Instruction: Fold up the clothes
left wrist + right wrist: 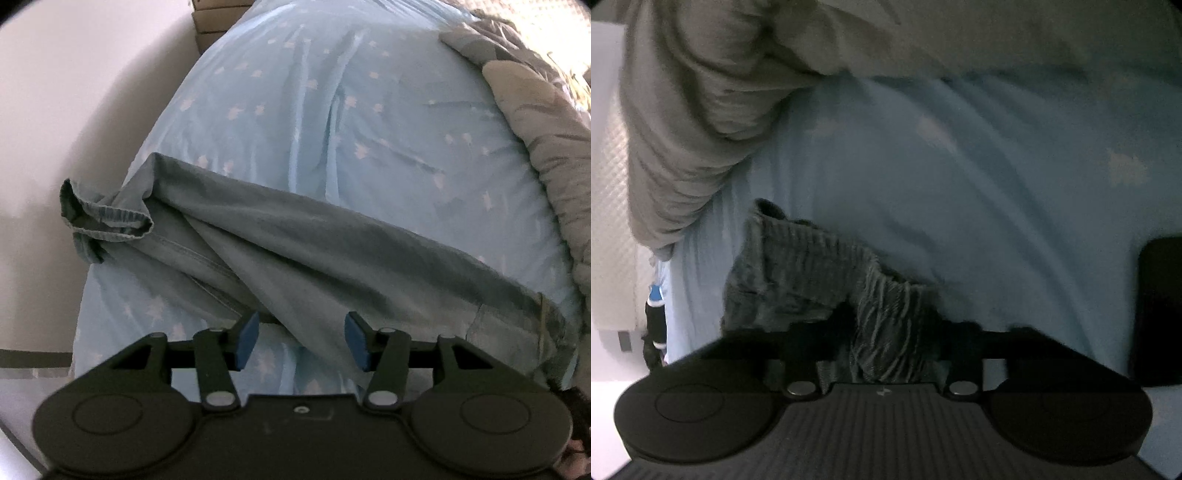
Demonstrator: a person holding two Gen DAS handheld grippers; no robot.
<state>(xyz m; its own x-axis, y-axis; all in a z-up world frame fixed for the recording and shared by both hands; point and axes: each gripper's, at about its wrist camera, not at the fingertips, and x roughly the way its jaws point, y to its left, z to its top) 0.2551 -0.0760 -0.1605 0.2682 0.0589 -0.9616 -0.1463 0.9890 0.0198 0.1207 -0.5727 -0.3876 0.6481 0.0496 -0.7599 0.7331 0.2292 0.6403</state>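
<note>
A grey-blue garment [295, 251] lies stretched across the bed, one elastic cuff [107, 216] hanging past the left edge. My left gripper [301, 339] hovers at the garment's near edge. It is open, its blue pads [246, 338] wide apart, with cloth and sheet showing in the gap. In the right wrist view a ribbed, dark grey band of the garment [812, 273] bunches up and runs down between the fingers of my right gripper [890, 350]. That gripper is shut on the cloth, and its fingertips are hidden in shadow under the folds.
The bed has a light blue sheet with pale stars [332, 110]. A grey quilt [546, 140] is heaped along its right side and fills the upper left [701, 110] of the right wrist view. A flat black object [1156, 310] lies on the sheet. A white wall [74, 92] borders the bed.
</note>
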